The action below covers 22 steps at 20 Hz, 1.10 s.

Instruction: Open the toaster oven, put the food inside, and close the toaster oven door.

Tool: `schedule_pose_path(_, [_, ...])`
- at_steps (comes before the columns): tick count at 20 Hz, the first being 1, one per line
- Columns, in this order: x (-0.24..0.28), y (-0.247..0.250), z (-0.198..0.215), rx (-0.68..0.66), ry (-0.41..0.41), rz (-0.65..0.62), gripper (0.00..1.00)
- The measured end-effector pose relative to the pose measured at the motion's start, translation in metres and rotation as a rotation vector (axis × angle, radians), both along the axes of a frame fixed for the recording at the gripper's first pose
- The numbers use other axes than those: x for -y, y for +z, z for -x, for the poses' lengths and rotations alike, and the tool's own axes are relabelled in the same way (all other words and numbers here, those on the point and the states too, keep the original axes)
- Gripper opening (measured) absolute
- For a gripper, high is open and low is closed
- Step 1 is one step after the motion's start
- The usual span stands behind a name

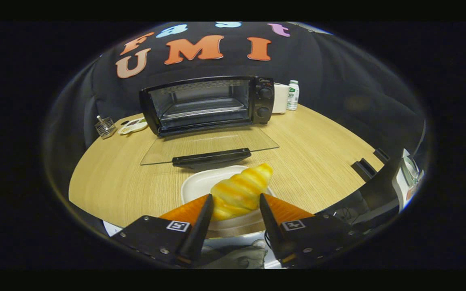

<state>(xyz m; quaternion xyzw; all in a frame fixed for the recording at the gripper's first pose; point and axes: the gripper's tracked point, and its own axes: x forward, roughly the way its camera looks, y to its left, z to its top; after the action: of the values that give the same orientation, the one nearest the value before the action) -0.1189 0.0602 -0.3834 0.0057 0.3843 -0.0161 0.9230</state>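
gripper [235, 202] sits low over the near edge of the bench [318, 161], its two fingers closed in on the croissant [241, 190] from either side, so the pastry reads as held between them at its near, thicker end; both fingers appear to press on it, though the contact faces themselves are hidden behind the tips. the croissant pokes forward and slightly upward beyond the fingertips, its far tip hanging over the white plate [200, 182] that lies just ahead of the gripper. it looks light and probably soft or spongy, with a glossy ridged surface that could slip or squash under a hard squeeze, so a moderate hold across the fat middle, where it is taken now, seems the safest spot. beyond the plate, the toaster oven [206, 103] stands at the back of the bench with its glass door [208, 143] already dropped flat, handle toward the gripper, and the rack inside bare. judging from this, the opening is done and the carry into the cavity comes next.
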Motion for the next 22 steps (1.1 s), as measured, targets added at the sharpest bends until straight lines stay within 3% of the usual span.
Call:
schedule_pose_path(4, [-0.008, -0.019, 0.005, -0.054, -0.045, 0.016, 0.98])
schedule_pose_path(5, [-0.01, -0.023, 0.005, -0.063, -0.049, 0.036, 0.99])
schedule_pose_path(8, [-0.011, -0.024, 0.001, -0.045, -0.041, 0.086, 1.0])
schedule_pose_path(10, [-0.012, -0.019, -0.001, -0.035, -0.041, 0.067, 0.89])
schedule_pose_path(14, [-0.005, 0.002, -0.003, -0.008, -0.045, 0.038, 0.8])
schedule_pose_path(22, [0.007, 0.07, -0.029, 0.103, -0.035, 0.019, 0.8])
